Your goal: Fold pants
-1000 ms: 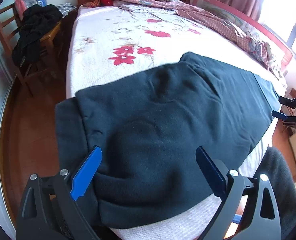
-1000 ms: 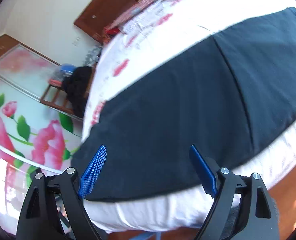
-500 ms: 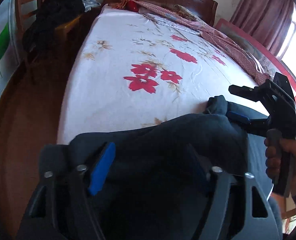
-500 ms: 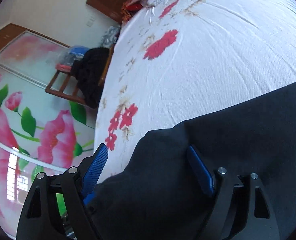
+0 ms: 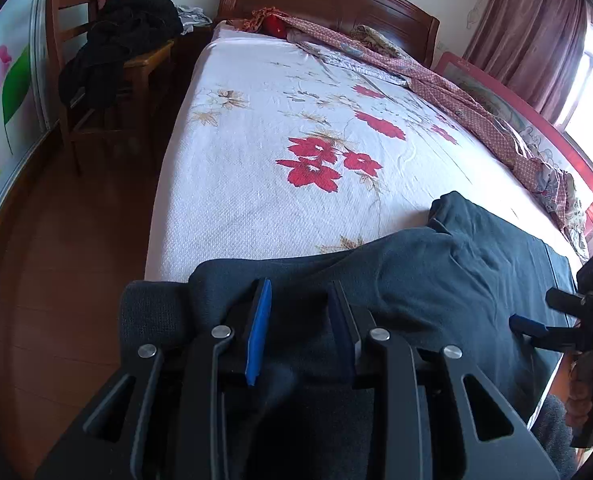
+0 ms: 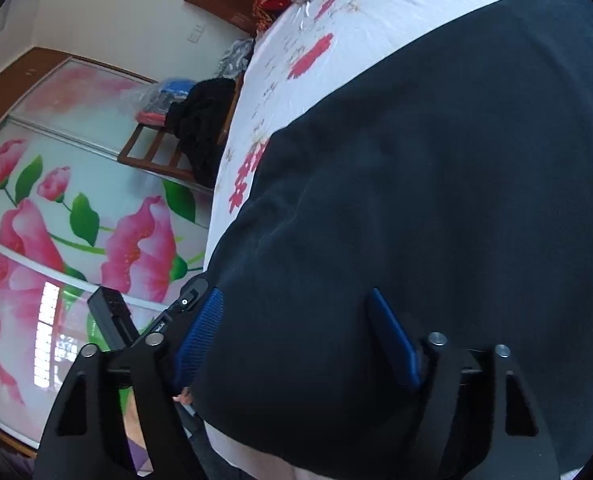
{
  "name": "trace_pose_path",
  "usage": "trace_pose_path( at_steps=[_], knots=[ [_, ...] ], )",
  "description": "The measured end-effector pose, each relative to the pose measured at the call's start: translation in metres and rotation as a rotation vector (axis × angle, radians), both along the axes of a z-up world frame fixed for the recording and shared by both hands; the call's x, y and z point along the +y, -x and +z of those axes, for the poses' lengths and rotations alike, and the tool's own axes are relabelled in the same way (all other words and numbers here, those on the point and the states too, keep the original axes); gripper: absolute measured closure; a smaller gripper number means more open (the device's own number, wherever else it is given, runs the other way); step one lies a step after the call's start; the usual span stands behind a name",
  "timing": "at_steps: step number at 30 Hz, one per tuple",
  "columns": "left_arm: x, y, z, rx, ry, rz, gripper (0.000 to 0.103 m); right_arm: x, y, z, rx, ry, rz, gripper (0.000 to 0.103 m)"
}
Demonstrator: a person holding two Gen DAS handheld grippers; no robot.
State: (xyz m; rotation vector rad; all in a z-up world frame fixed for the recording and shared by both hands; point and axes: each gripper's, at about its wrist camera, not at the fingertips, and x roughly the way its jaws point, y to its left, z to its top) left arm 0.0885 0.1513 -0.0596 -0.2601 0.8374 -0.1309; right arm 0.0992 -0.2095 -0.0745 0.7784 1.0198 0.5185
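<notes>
No legible text, label, brand or number anywhere; only a tiny white marking on the black body of the left gripper seen in the right wrist view, too small and blurred to read

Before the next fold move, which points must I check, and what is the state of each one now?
1. Left gripper closed on the pants: ok, fabric is bunched between its narrowed jaws.
2. Right gripper holding the pants: not ok, jaws wide apart with the cloth only lying between them.
3. Pants lying flat: not ok, a raised wrinkled fold near the left gripper.
4. Free sheet beyond the pants for folding: ok.
5. Pants fully on the bed: cannot tell, the near edge is hidden.
</notes>
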Motion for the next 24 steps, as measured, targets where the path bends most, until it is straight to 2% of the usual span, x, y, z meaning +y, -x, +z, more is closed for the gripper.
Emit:
trace_pose_path(
  at_steps=[2, 3, 4, 5, 6, 7, 8, 10, 13, 16, 24],
  knots=[
    [-0.001, 0.000, 0.002, 0.010, -0.011, -0.007, 0.072, -0.041, 0.021, 0.022, -0.067, -0.105, -0.071, 0.024],
    [-0.003, -0.001, 0.003, 0.016, -0.011, -0.013, 0.069, -0.071, 0.033, 0.033, -0.099, -0.100, -0.147, 0.020],
    [-0.005, -0.002, 0.004, 0.020, -0.001, -0.030, 0.058, -0.104, 0.043, 0.041, -0.101, -0.073, -0.232, 0.020],
    [-0.009, -0.003, 0.006, 0.021, 0.005, -0.051, 0.043, -0.143, 0.051, 0.042, -0.094, -0.072, -0.315, 0.020],
    [-0.015, -0.003, 0.008, 0.020, -0.003, -0.074, 0.035, -0.184, 0.060, 0.042, -0.073, -0.052, -0.423, 0.020],
    [-0.024, -0.003, 0.009, 0.021, -0.029, -0.099, 0.021, -0.227, 0.069, 0.041, -0.026, 0.014, -0.561, 0.020],
    [-0.033, -0.003, 0.010, 0.022, -0.073, -0.113, 0.014, -0.267, 0.080, 0.040, -0.001, 0.053, -0.675, 0.020],
    [-0.047, -0.003, 0.008, 0.029, -0.153, -0.126, 0.010, -0.339, 0.106, 0.039, 0.007, 0.078, -0.895, 0.020],
    [-0.050, -0.003, 0.008, 0.035, -0.175, -0.120, 0.009, -0.403, 0.122, 0.033, 0.047, 0.094, -1.058, 0.020],
    [-0.050, -0.005, 0.010, 0.053, -0.175, -0.117, 0.008, -0.425, 0.106, 0.028, 0.087, 0.122, -1.072, 0.020],
    [-0.051, -0.007, 0.011, 0.070, -0.179, -0.115, 0.007, -0.430, 0.073, 0.008, 0.059, 0.066, -1.033, 0.020]
  ],
)
